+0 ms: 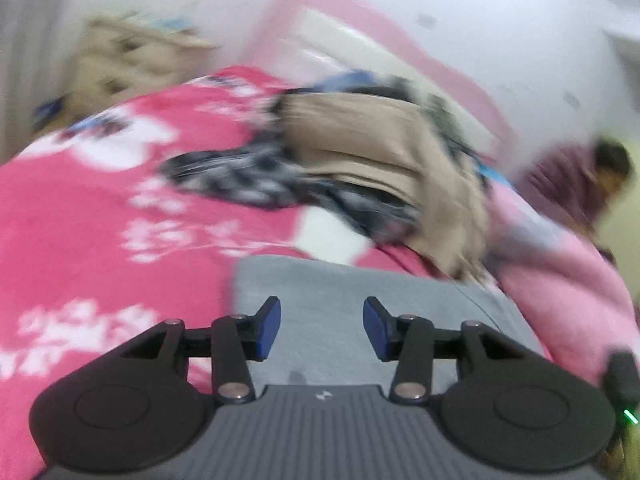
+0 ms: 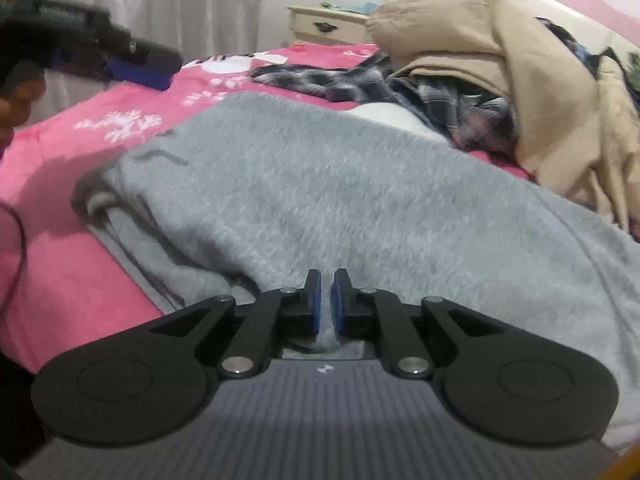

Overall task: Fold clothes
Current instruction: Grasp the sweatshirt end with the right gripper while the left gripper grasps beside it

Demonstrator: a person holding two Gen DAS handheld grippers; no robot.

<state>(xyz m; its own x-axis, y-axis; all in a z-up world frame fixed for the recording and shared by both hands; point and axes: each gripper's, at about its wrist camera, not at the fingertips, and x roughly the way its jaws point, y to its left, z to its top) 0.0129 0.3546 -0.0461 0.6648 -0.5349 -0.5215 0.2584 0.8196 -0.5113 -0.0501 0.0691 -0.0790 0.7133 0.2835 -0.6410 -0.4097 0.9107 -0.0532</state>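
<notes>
From the left wrist view, heavily blurred, we see the left gripper [image 1: 322, 326] with its blue pads parted and nothing between them, poised above the near part of the fuzzy grey fleece garment [image 1: 340, 300]. That garment lies at the near edge of the bed with the pink, white-flowered bedspread [image 1: 100, 208]. Toward the far side of the bed sits a heap: a beige cloth [image 1: 360, 140] over a black-and-white checked shirt [image 1: 240, 176], with a pale pink fabric [image 1: 560, 264] at the right.

From the right wrist view, the right gripper [image 2: 327, 300] has its jaws nearly together, only a thin slit left, and we see no cloth pinched in it. The grey garment spreads ahead of it, already doubled over, its stacked layers showing at the left edge. A cream bedside cabinet [image 2: 328, 26] stands beyond the far edge of the bed.

We judge that a fold has been laid and both grippers are free. The next move probably calls for taking an edge or corner of the grey garment for another fold, or smoothing it.

We can read no brand or writing; only a small pale emblem shows on each gripper body.
</notes>
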